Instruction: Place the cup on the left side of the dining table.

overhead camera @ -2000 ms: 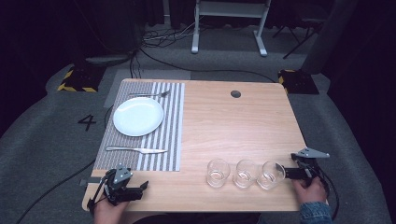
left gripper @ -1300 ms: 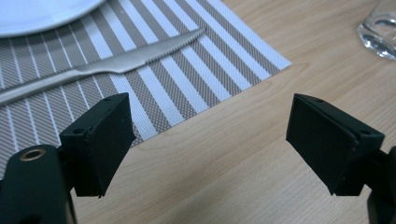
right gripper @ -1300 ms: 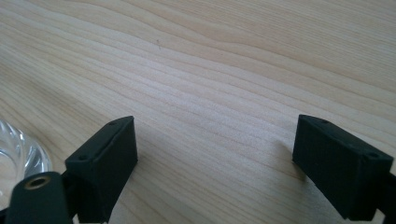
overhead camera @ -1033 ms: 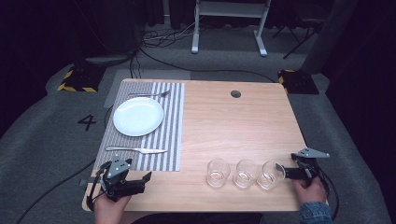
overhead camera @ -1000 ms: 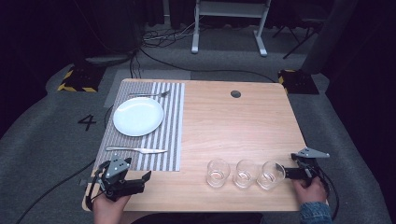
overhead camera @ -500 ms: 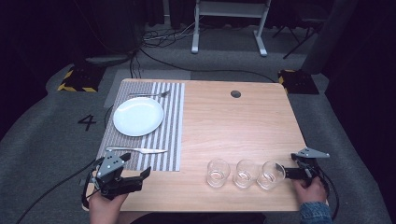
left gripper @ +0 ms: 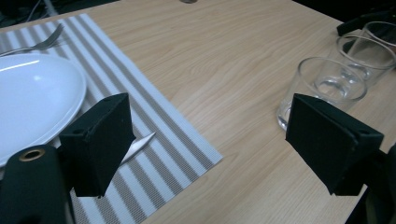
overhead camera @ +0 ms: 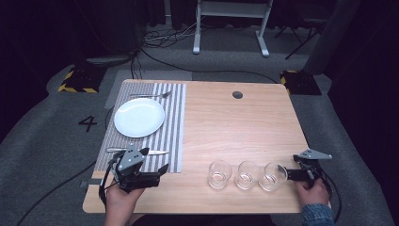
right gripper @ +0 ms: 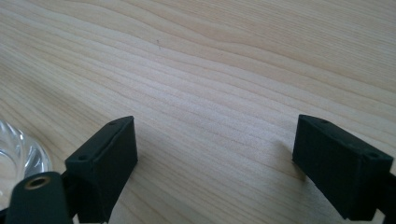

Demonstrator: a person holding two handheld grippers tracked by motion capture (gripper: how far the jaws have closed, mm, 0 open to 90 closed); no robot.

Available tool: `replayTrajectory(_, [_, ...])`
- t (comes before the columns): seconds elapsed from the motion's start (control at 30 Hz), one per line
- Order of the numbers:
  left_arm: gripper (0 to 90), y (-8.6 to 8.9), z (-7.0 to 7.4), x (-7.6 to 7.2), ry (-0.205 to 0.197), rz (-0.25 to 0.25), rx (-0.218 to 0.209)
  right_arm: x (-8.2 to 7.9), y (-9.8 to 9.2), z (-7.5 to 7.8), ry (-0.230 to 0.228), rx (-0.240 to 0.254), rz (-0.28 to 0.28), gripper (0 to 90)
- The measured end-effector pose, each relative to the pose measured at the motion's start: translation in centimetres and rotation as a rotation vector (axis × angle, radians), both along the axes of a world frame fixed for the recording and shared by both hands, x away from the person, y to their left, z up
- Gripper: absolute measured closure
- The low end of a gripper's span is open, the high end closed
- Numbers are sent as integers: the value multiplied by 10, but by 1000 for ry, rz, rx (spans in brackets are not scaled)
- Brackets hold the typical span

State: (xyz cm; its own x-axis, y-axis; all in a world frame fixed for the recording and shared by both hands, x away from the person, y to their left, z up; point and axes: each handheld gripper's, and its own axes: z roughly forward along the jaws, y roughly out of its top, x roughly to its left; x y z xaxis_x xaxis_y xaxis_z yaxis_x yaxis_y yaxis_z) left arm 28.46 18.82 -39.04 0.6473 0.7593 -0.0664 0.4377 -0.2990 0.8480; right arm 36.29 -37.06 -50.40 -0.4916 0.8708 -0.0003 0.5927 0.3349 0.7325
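While my left claw (overhead camera: 162,170) hovered released over the wooden desk (overhead camera: 235,127), I judged it should next reach the nearest clear drinking glass (overhead camera: 219,174); my right claw (overhead camera: 281,173) rested released.

Light wooden rectangular table (overhead camera: 235,127), small dark round grommet (overhead camera: 237,94) at 12 o'clock. Grey-and-white striped woven placemat (overhead camera: 174,117) from 9 to 11 o'clock, flat on the wood. Three clear round drinking glasses (overhead camera: 247,174) in a row at 5 o'clock, upright, close together, standing directly on the tabletop.
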Motion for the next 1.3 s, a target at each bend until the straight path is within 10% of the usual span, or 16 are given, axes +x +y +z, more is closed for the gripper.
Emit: replayTrajectory(1.3, [150, -131, 3, 42, 22, -351, -3, 0, 0, 0, 0, 1, -3, 141])
